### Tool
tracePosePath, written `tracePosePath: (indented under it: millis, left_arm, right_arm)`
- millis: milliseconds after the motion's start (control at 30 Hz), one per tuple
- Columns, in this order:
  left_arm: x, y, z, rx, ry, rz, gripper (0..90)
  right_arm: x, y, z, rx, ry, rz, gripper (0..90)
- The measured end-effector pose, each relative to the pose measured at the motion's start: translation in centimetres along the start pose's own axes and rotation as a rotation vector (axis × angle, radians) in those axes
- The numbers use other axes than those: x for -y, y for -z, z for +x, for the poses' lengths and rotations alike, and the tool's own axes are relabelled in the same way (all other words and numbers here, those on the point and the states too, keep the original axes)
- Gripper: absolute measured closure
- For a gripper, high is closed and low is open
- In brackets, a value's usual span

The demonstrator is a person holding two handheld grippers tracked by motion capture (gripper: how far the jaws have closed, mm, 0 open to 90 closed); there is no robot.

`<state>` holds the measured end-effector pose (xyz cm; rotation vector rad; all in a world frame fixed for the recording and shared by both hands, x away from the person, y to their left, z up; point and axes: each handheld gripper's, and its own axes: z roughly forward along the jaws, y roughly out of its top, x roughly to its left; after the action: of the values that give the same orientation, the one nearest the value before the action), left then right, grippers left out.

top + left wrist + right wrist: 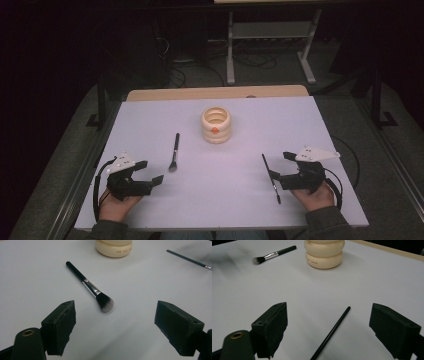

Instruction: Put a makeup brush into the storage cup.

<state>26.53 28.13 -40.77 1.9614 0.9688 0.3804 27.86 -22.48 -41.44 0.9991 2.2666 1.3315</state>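
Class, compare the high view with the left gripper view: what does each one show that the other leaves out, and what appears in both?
High view alone: the person's hands, the right gripper, the floor and a stand's legs behind the table.

Left gripper view alone: small lettering on the cream holder and the brush's two-tone bristle tip up close.

Both: the fluffy brush, the thin brush, the cream holder, the white table and the open left gripper.

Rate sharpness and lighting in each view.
High view: white table brightly lit and slightly washed out, surroundings dark, holder soft. Left gripper view: powder brush crisp, near jaws slightly soft. Right gripper view: thin brush fairly sharp, top-left smeared by blur.
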Motion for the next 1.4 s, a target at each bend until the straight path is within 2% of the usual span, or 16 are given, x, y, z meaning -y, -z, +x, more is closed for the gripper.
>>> tracePosePath:
  millis: [167, 467, 533, 600, 667, 700, 767, 800, 867, 900, 1000, 1133, 1167, 1267, 1300, 1400]
  left_arm:
    - [-0.1, 0.0, 0.1, 0.0, 0.018, -0.01, 17.1]
    - [-0.4, 0.0, -0.1, -0.013, 0.005, 0.003, 17.8]
    - [-0.5, -0.3, 0.0, -0.034, -0.01, 0.023, 20.2]
    - [-0.7, -0.7, 0.3, -0.03, 0.035, 0.038, 20.3]
    - [-0.7, -0.7, 0.3, -0.03, 0.035, 0.038, 20.4]
    - [-1.3, -1.1, 0.7, -0.05, 0.026, 0.063, 21.0]
    - [-1.7, -1.4, 0.7, -0.048, 0.037, 0.078, 21.8]
    - [-2.0, -1.5, 0.9, -0.048, 0.021, 0.094, 21.8]
    - [-2.6, -1.8, 0.7, -0.048, 0.02, 0.099, 22.3]
    - [-3.0, -2.0, 0.8, -0.054, -0.004, 0.113, 23.1]
    - [-3.7, -2.5, 0.9, -0.056, -0.009, 0.129, 23.3]
    - [-4.8, -3.5, 1.5, -0.06, 0.018, 0.153, 25.7]
    - [-5.2, -4.1, 1.9, -0.062, 0.048, 0.166, 25.8]
    - [-5.5, -4.6, 2.3, -0.066, 0.056, 0.184, 27.5]
    - [-6.0, -5.1, 2.7, -0.075, 0.081, 0.191, 27.6]
    - [-6.4, -5.5, 3.0, -0.086, 0.083, 0.206, 30.1]
  right_arm:
    - [0.1, 0.0, 0.1, -0.007, -0.005, -0.001, 14.1]
    - [0.1, -0.2, 0.1, -0.009, 0.005, 0.016, 14.1]
    - [-0.1, -0.1, 0.1, 0.007, 0.009, 0.006, 14.1]
    - [-0.3, 0.1, 0.0, 0.016, 0.006, -0.006, 14.2]
    - [-0.3, 0.3, 0.1, 0.019, 0.012, -0.009, 14.2]
    - [-0.4, 0.4, 0.1, 0.023, 0.013, -0.012, 14.2]
    - [-0.5, 0.6, 0.1, 0.024, 0.012, -0.009, 14.2]
    - [-0.4, 0.6, 0.0, 0.026, 0.007, -0.008, 14.2]
    - [-0.4, 0.6, -0.1, 0.027, 0.004, -0.003, 14.2]
    - [-0.4, 0.5, -0.1, 0.027, -0.001, -0.001, 14.1]
    - [-0.3, 0.4, -0.2, 0.024, -0.007, 0.007, 14.2]
    - [-0.4, 0.2, -0.2, 0.026, -0.001, 0.007, 14.4]
    - [-0.4, 0.1, -0.2, 0.027, -0.01, 0.012, 14.4]
    - [-0.3, 0.0, -0.3, 0.027, -0.016, 0.021, 14.4]
    - [-0.2, -0.1, -0.2, 0.025, -0.013, 0.029, 14.4]
    - [-0.2, -0.1, 0.0, 0.024, -0.007, 0.031, 14.5]
